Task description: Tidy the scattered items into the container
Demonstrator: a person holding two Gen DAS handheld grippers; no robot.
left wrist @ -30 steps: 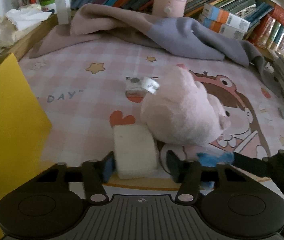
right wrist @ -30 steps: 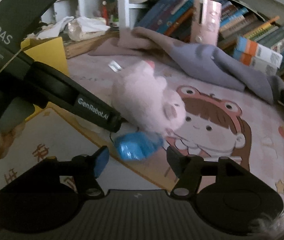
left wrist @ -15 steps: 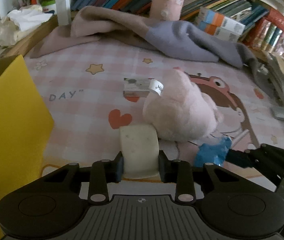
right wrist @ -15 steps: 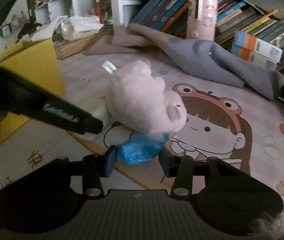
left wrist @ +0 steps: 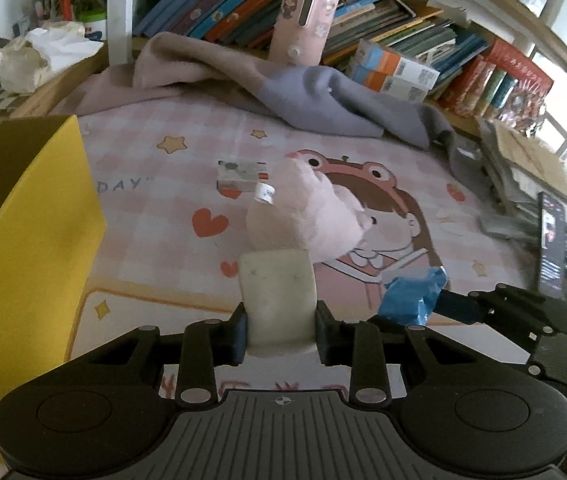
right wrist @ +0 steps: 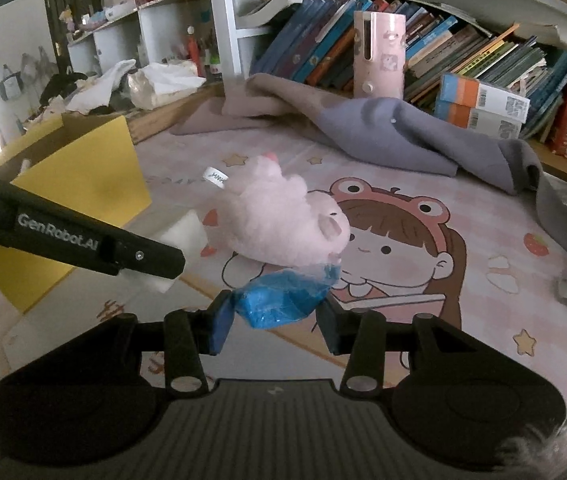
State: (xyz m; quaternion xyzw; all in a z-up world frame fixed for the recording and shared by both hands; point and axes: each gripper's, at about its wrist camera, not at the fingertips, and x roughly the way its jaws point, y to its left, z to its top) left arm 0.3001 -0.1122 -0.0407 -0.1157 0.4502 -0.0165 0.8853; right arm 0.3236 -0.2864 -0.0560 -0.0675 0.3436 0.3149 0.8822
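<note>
Both of our hand-held grippers have come up off the printed bedspread (left wrist: 171,200) since a second ago, each with something in it, so two scattered items are ready to go to the container. Largest of what concerns us, the yellow box (left wrist: 31,232) stands to the left of the left hand-held gripper (left wrist: 281,330), open top facing up, near but apart. Ahead of both tools the pink plush pig (left wrist: 307,220) lies where it was, just beyond the held things. A second ago the left jaws stood wide around the white sponge block (left wrist: 277,300) as it sat on the bedspread; now they are clamped on its sides and it looks raised clear. The right hand-held gripper (right wrist: 275,322) then had the blue plastic packet (right wrist: 283,300) loose between open fingers; now its pads pinch the packet, crumpled and lifted. Smallest, the little printed carton (left wrist: 241,174) rests beyond the pig, untouched. We judge the next move is a swing left over the box, and the pig and carton remain to collect.
</note>
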